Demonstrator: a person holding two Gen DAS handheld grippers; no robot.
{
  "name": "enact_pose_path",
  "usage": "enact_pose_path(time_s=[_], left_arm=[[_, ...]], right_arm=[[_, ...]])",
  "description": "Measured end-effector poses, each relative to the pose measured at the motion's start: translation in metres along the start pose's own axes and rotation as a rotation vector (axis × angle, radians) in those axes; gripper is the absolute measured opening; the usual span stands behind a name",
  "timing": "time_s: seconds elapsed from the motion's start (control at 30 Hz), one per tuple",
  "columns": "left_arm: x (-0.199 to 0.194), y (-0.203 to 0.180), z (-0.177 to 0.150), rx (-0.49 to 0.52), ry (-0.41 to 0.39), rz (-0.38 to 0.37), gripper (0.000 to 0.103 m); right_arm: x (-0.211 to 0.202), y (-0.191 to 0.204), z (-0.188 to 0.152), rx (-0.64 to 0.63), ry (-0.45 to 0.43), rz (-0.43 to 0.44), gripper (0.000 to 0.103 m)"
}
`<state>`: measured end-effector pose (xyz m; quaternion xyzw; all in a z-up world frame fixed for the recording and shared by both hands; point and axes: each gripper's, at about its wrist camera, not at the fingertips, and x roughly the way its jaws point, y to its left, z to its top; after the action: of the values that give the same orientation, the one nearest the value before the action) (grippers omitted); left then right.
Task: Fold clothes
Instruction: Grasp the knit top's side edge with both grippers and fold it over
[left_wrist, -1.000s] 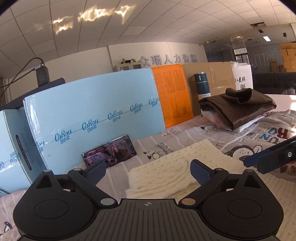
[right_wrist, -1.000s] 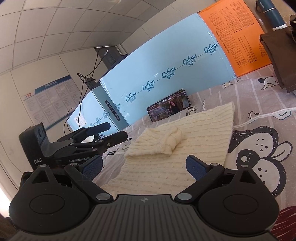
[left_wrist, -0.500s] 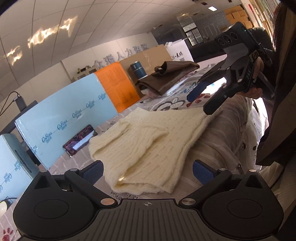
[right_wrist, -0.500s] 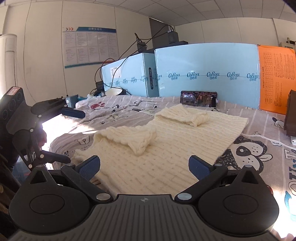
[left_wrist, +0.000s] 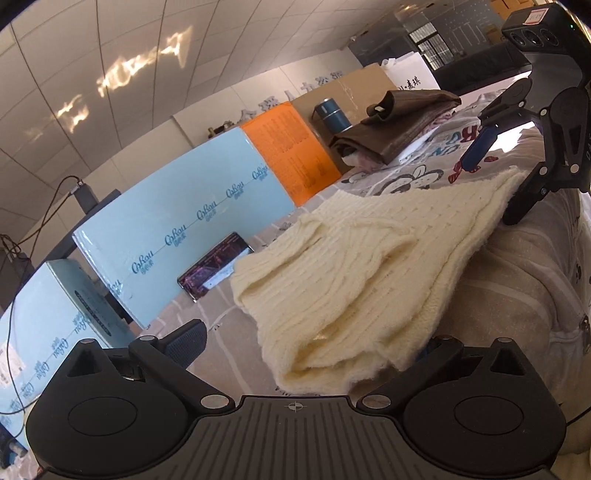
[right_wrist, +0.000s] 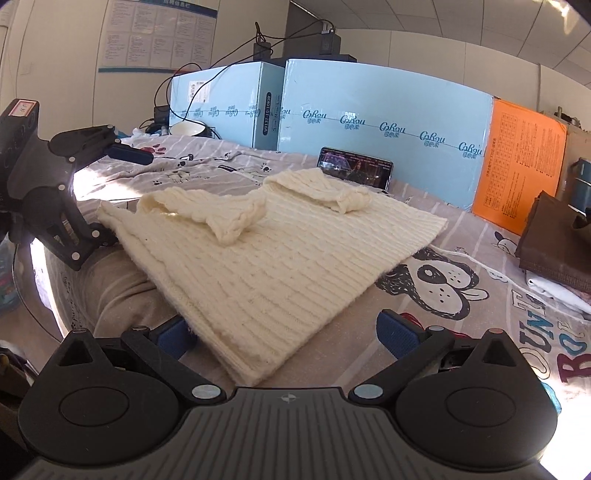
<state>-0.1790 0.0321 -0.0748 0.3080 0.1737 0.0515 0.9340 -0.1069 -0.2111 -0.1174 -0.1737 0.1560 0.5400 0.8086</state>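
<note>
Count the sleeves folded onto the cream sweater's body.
2. On the cream sweater, one sleeve lies across its left side, the other sleeve across the far end near the phone. None seems hidden.

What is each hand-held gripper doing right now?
Left hand-held gripper: open around the cream knitted sweater corner.
Right hand-held gripper: open around another corner.

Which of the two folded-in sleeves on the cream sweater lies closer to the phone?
The far sleeve, on the sweater, right in front of the phone. The other sleeve lies nearer the left gripper.
</note>
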Motion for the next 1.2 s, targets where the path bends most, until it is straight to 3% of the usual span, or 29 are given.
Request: enact_pose_path(time_s=[0.1,0.17,0.2,0.23,0.27,0.3,0.37,0.4,0.47,0.8,0.9,1.03,1.1,1.17,1.2], left_arm=[[0.006,0.000,0.003,0.022,-0.041,-0.012,0.101],[0.009,0.002,0.003,0.019,-0.054,-0.040,0.083],[0.007,0.003,0.003,0.014,-0.066,-0.064,0.076],[0.006,0.003,0.002,0.008,-0.078,-0.088,0.059],[0.003,0.002,0.002,0.013,-0.097,-0.111,0.041],[0.000,0.001,0.002,0.020,-0.111,-0.122,0.036],[-0.004,-0.004,0.003,0.043,-0.128,-0.131,0.022],[-0.005,-0.006,0.002,0.047,-0.129,-0.139,0.019],[-0.012,-0.008,0.002,0.042,-0.133,-0.174,0.015],[-0.071,-0.019,0.009,-0.004,-0.207,-0.271,0.014],[-0.069,-0.020,0.008,-0.021,-0.210,-0.261,0.014],[-0.055,-0.034,0.000,0.009,-0.151,-0.215,0.020],[-0.052,-0.034,-0.004,-0.026,-0.147,-0.225,0.020],[-0.053,-0.031,-0.004,-0.061,-0.157,-0.225,0.017],[-0.053,-0.029,-0.004,-0.070,-0.169,-0.224,0.017]], right_arm=[[0.006,0.011,0.003,-0.065,-0.045,-0.009,0.101],[0.005,0.016,0.003,-0.100,-0.094,0.010,0.096],[0.005,0.017,0.002,-0.106,-0.112,0.024,0.084],[0.004,0.016,0.001,-0.099,-0.118,0.042,0.065],[0.004,0.015,0.000,-0.097,-0.122,0.051,0.055],[0.003,0.015,-0.001,-0.098,-0.125,0.061,0.036],[-0.001,0.015,-0.002,-0.108,-0.133,0.081,0.020],[-0.003,0.015,-0.003,-0.109,-0.138,0.089,0.018],[-0.009,0.015,-0.002,-0.104,-0.150,0.097,0.017],[-0.060,0.023,-0.001,-0.079,-0.189,0.220,0.016],[-0.077,0.025,0.002,-0.090,-0.213,0.245,0.016],[-0.068,0.022,-0.003,-0.090,-0.168,0.208,0.016],[-0.062,0.020,-0.010,-0.076,-0.138,0.218,0.016],[-0.057,0.019,-0.014,-0.074,-0.110,0.243,0.024],[-0.056,0.019,-0.015,-0.076,-0.098,0.249,0.034]])
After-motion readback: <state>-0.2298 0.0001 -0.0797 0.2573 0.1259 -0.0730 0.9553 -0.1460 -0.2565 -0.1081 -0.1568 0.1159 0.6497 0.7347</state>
